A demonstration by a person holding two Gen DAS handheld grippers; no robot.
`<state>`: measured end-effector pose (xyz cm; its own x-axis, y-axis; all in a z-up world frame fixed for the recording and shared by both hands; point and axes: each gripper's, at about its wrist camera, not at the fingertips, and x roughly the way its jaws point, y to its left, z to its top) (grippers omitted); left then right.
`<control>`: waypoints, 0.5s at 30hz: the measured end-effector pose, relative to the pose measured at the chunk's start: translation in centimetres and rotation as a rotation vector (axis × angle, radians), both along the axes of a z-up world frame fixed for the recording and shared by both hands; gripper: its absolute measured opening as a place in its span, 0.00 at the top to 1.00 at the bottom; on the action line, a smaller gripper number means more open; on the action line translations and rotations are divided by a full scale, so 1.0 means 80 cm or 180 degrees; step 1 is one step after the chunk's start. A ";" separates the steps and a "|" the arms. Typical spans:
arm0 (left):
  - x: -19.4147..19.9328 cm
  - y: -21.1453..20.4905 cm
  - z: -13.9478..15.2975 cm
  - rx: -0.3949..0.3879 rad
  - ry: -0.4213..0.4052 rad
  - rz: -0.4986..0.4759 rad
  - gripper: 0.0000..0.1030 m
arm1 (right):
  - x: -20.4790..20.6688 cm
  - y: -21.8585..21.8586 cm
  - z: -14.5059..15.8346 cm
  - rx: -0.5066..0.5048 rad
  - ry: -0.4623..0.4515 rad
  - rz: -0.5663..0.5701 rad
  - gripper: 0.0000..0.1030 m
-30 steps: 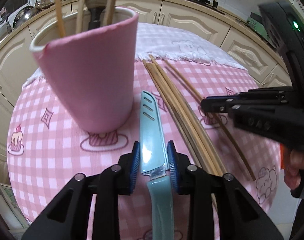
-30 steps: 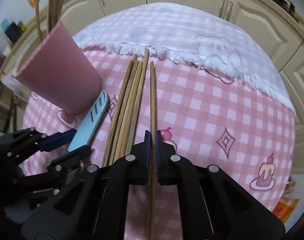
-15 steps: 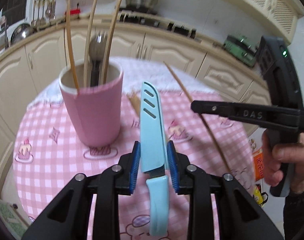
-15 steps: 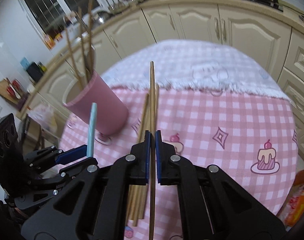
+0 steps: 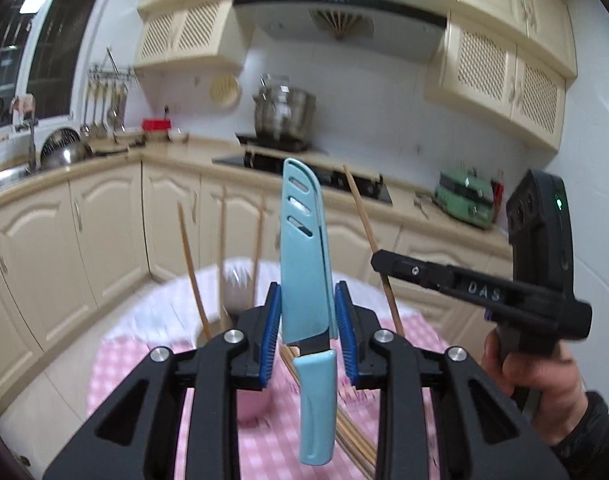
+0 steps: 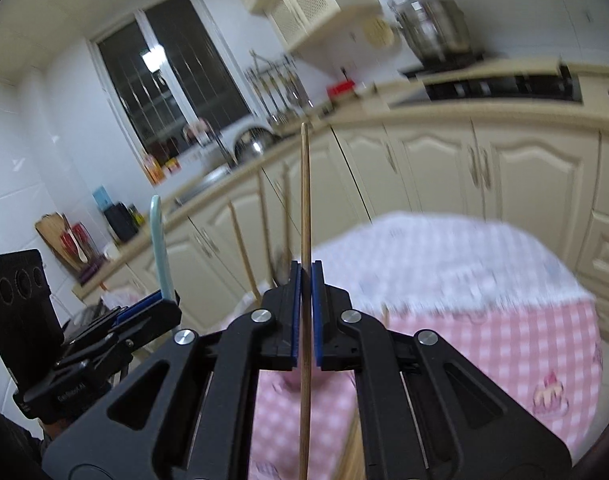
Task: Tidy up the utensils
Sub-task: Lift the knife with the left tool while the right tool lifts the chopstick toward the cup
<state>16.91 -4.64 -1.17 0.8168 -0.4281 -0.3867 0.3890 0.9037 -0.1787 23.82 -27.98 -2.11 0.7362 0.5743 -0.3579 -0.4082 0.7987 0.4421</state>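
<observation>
While the right gripper [image 6: 306, 280] pinches an upright chopstick [image 6: 304, 184], the knife [image 5: 306, 256] points upward.

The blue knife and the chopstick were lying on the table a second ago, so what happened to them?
Both got lifted and tipped upright: the blue knife in the left gripper, the chopstick in the right gripper. Both grips stayed shut; the other chopsticks stayed on the table.

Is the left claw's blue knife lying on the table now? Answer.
No. The left claw holds the blue knife upright in the air, its sheathed blade pointing up above the checked table.
</observation>
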 end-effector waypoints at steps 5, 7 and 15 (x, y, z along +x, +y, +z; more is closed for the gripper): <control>0.021 0.019 0.032 -0.0114 -0.0236 0.0134 0.75 | 0.024 0.030 0.036 0.0101 -0.0340 0.0057 0.95; 0.032 0.025 0.039 -0.0172 -0.0272 0.0163 0.75 | 0.034 0.038 0.047 0.0134 -0.0414 0.0072 0.95; 0.075 0.039 0.055 -0.0237 -0.0384 0.0295 0.75 | 0.066 0.064 0.061 0.0165 -0.0636 0.0010 0.95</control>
